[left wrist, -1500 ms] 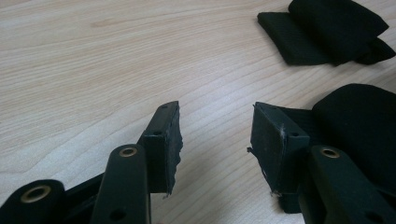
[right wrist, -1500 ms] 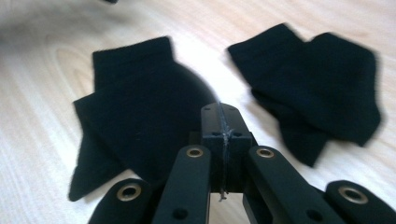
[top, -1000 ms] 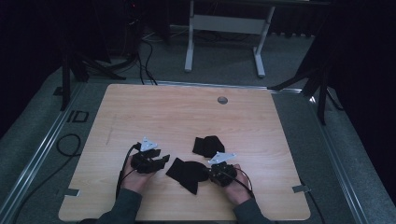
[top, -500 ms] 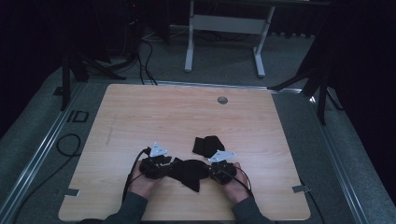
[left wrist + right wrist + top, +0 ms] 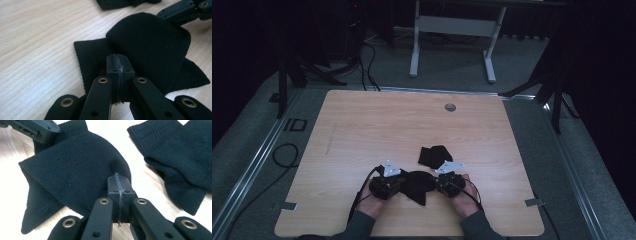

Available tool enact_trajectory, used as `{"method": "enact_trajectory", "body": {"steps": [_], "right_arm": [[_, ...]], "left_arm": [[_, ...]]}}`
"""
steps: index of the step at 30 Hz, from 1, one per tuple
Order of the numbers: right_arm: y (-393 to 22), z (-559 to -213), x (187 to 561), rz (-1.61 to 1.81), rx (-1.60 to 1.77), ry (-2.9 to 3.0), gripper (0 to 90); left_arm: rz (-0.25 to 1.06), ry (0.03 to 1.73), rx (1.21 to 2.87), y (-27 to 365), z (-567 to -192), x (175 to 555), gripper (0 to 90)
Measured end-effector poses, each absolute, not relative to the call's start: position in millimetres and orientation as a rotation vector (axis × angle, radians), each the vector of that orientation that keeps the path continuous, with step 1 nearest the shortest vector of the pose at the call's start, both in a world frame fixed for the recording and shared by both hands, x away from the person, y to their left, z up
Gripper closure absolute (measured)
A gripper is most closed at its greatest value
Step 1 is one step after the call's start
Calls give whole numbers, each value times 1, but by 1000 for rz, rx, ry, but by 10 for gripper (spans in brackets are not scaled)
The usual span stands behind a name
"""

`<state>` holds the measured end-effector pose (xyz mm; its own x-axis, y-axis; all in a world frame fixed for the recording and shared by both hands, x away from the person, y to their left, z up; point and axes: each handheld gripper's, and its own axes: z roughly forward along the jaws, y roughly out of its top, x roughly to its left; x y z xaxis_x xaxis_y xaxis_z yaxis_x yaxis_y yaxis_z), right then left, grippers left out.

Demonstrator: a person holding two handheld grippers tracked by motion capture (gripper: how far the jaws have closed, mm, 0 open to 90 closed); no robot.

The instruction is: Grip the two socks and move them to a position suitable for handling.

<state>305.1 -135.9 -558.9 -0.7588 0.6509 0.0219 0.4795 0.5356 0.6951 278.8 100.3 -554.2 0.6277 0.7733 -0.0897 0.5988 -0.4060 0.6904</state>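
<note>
near the front edge of the counter [image 5: 362, 125], right by the person's hands, a black sock [image 5: 417, 184] is lying partly folded over itself, and both grippers are biting it from opposite ends. my read is they're pinching it at two points so the fabric can be pulled flat or folded neatly, since floppy knit like this is just going to bunch up if you're tugging from one side only.

the left gripper [image 5: 117, 65] is sitting at the sock's [image 5: 150, 47] ribbed cuff side. its jaws have just been closing, and in the left gripper view they're now pressed fully together with a thin bit of black knit trapped in the seam between them. looks like it's only catching an edge layer, so that hold is probably the weaker one.

the right gripper [image 5: 119, 185] is clamped the same way, jaws completely together on the rounded fold of the sock [image 5: 75, 170], with the cloth humping up just ahead of the tips. in the high view you're seeing the left gripper [image 5: 385, 184] and the right gripper [image 5: 448, 183] facing each other with the sock stretched between.

a second sock [image 5: 434, 155] is sitting bunched just beyond the first one, toward the right, apart from both grippers. in the right gripper view that second sock [image 5: 180, 157] is lying off to the side, untouched, probably waiting its turn or waiting to be paired up.
</note>
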Motion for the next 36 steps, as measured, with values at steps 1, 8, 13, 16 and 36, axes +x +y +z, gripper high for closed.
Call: {"method": "enact_trajectory", "body": {"steps": [1,8,13,16,36], "right_arm": [[-136,-559,305,1039,951,2535,899],[-136,-559,305,1045,952,2537,899],[-137,-559,305,1045,951,2537,899],[-137,-559,305,1045,954,2538,899],[-139,-558,300,1031,966,2557,898]], "left_arm": [[315,1069,2149,100,-555,279,899],[312,1079,2154,101,-557,279,898],[320,1089,2155,104,-557,280,898],[322,1105,2148,108,-556,282,898],[385,1149,2142,122,-556,285,898]]}}
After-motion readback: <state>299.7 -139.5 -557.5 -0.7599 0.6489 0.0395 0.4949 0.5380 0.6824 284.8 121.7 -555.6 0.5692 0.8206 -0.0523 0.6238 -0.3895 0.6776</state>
